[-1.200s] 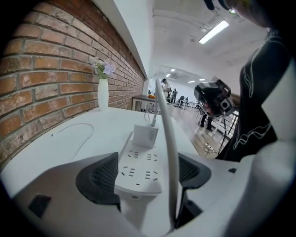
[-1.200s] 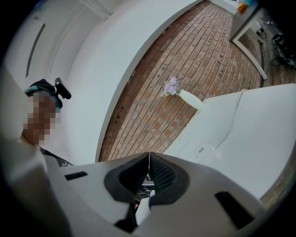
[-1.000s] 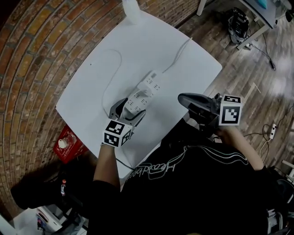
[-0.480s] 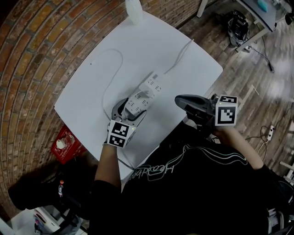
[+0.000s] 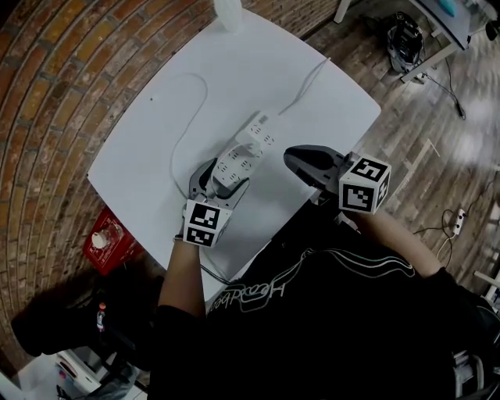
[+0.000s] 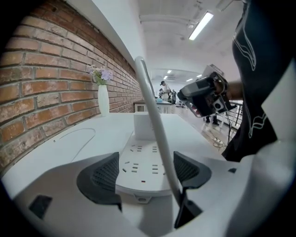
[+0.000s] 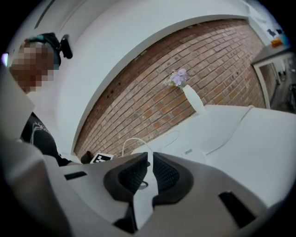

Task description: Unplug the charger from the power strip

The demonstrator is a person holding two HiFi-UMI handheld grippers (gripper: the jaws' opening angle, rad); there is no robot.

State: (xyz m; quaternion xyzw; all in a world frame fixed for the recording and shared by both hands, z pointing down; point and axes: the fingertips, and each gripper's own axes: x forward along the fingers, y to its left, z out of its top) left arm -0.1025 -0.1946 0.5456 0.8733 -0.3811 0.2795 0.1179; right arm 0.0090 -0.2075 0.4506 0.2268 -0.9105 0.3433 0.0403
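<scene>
A white power strip (image 5: 232, 162) lies on the white table (image 5: 156, 133); its near end sits between the pads of my left gripper (image 5: 221, 173), which is shut on it. In the left gripper view the strip (image 6: 138, 162) fills the gap of the left gripper (image 6: 144, 171), and a white charger block (image 6: 144, 126) stands plugged in farther along it. From the head view the charger (image 5: 256, 131) is at the strip's far part. A white cord (image 6: 155, 120) arches up over the strip. My right gripper (image 5: 291, 156) hovers just right of the strip, shut and holding nothing (image 7: 150, 173).
A white vase (image 5: 226, 14) with flowers stands at the table's far edge against the brick wall. A thin white cable (image 5: 301, 90) runs from the strip's far end to the table's right edge. A red object (image 5: 105, 242) sits on the floor at the left.
My right gripper has come left and down towards the strip and has rolled. The left gripper stays on the strip's near end.
</scene>
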